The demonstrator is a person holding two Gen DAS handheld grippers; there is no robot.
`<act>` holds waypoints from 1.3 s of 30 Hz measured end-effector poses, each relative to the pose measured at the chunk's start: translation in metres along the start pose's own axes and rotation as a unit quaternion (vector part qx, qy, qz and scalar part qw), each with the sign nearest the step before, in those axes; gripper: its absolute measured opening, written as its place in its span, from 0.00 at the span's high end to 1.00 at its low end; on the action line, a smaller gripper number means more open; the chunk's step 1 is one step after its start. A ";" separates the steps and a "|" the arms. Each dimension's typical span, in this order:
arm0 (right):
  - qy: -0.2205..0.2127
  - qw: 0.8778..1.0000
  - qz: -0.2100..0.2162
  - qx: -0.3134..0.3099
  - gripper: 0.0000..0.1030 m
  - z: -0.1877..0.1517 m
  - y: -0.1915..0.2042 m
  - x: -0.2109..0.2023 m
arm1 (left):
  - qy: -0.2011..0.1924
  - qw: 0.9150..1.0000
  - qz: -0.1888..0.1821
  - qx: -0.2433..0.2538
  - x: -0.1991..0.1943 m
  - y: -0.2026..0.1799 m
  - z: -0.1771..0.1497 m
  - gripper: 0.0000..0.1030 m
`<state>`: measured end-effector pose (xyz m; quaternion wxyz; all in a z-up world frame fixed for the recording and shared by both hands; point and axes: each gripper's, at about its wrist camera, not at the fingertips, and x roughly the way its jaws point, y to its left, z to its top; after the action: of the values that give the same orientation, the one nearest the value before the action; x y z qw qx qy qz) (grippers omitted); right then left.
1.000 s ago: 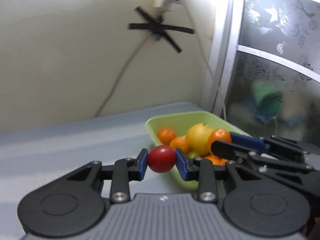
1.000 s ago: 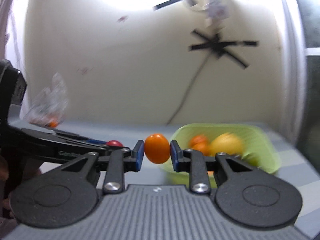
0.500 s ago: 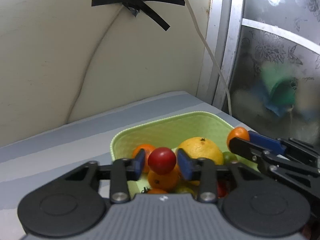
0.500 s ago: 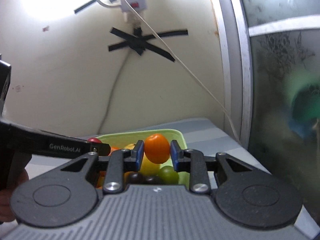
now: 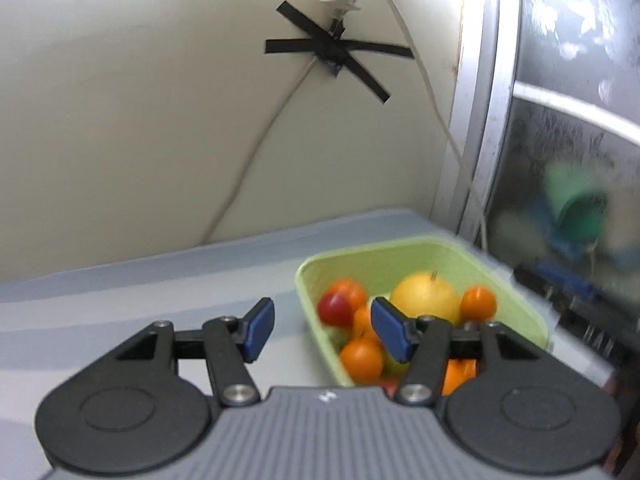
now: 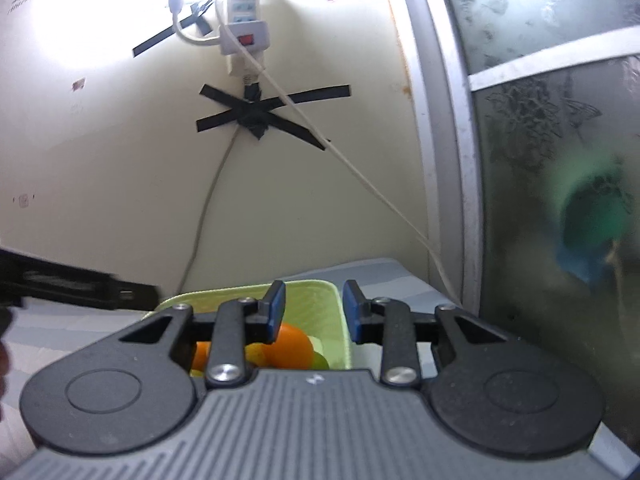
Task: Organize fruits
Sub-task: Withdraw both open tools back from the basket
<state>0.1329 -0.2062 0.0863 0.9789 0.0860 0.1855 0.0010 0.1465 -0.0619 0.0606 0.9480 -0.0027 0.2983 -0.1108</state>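
The round red tomato (image 5: pixel 335 309) lay in the green basket (image 5: pixel 400 258), just beyond the left gripper (image 5: pixel 322 330) fingers; a second ago they clamped it. Both grippers' fingers were opening, empty; right gripper (image 6: pixel 314 312) released its orange.

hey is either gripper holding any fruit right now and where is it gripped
Nothing is held. The left gripper is opening with no fruit between its pads, and so is the right gripper, above the green basket.

1 green tub (image 5: pixel 420 252), ahead-right of left claw. In it, left view: 1 big yellow fruit (image 5: pixel 424 296), 1 red tomato (image 5: pixel 335 309), approx 4 oranges (image 5: pixel 478 302), blurry so count unsure. Some green bits underneath, can't count. 2 claws, 1 per view.
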 end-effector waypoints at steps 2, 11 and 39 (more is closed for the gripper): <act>-0.004 1.000 0.003 0.015 0.67 0.000 -0.002 -0.006 | 0.009 1.000 0.012 0.008 -0.012 -0.002 -0.011 0.47; 0.002 0.999 0.034 0.041 0.67 -0.018 0.025 -0.063 | 0.045 0.999 0.019 -0.003 -0.050 -0.007 -0.056 0.44; 0.121 0.985 0.067 0.104 0.67 -0.057 0.066 -0.090 | 0.044 0.997 0.068 0.002 -0.065 0.007 -0.115 0.21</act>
<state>0.0299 -0.1348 0.0779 0.9325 0.1992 0.2957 0.0576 0.0305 -0.0342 0.0021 0.9394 0.0242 0.3386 -0.0470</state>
